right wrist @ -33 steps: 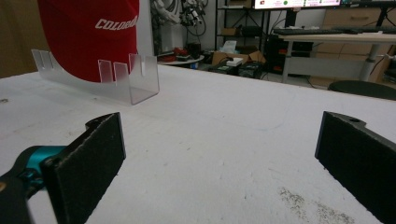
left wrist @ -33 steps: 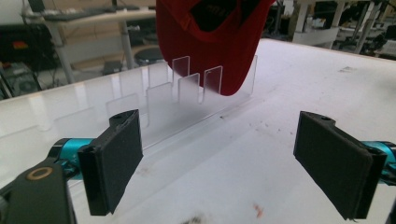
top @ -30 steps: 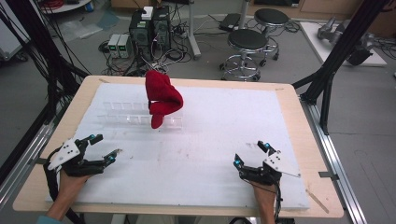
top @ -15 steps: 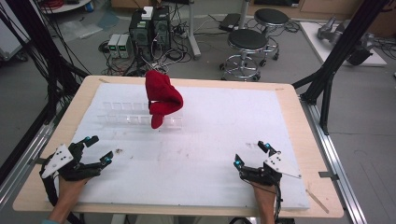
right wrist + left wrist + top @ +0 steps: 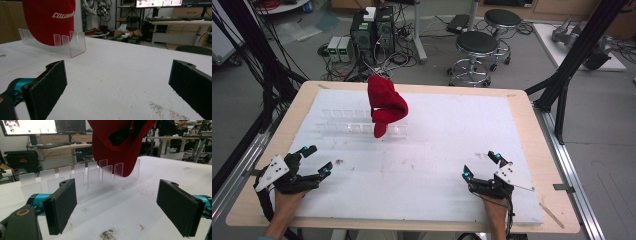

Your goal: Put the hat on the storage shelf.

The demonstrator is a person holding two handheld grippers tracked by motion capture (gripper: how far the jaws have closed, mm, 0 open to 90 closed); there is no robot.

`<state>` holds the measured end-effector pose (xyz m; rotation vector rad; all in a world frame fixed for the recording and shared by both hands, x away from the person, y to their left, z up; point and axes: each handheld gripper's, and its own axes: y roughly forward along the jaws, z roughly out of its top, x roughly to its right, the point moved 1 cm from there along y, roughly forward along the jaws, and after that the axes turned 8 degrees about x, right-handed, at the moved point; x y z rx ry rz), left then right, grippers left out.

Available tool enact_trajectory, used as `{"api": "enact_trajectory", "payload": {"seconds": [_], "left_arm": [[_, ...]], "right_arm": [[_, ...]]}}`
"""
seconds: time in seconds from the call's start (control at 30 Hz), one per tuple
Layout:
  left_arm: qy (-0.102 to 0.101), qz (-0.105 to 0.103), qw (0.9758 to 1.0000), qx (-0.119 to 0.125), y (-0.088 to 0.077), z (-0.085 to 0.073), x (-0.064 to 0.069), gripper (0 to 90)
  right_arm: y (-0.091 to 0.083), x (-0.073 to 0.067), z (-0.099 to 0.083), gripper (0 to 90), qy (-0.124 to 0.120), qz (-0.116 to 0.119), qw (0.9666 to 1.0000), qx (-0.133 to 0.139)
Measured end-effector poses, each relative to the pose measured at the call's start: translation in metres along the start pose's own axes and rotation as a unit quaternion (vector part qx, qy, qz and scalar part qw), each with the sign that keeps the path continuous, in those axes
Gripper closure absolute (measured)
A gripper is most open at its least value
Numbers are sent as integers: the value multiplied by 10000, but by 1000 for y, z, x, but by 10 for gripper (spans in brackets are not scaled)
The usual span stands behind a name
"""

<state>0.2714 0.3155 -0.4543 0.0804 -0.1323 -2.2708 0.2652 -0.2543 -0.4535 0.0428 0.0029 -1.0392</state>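
Red cap (image 5: 384,105) sits on, perhaps in, clear rack (image 5: 352,129); both grippers apart.

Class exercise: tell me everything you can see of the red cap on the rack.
The cap is red fabric with white lettering on one side, partly hidden, and a dark opening underneath. It sits propped on the clear slotted rack at the far left of the white table, its brim hanging down over the rack's right end. The rack touches it; both grippers are open and far from it.

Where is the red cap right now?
In the high view, the red cap sits on the clear slotted rack, at its right end, left of the table's centre.
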Motion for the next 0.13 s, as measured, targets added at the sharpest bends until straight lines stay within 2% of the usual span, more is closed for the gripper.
{"api": "enact_trajectory", "payload": {"seconds": [0.13], "left_arm": [[-13, 14, 10000, 21, 0, 0, 0, 165]], "right_arm": [[0, 0, 0, 4, 1, 4, 10000, 12]]}}
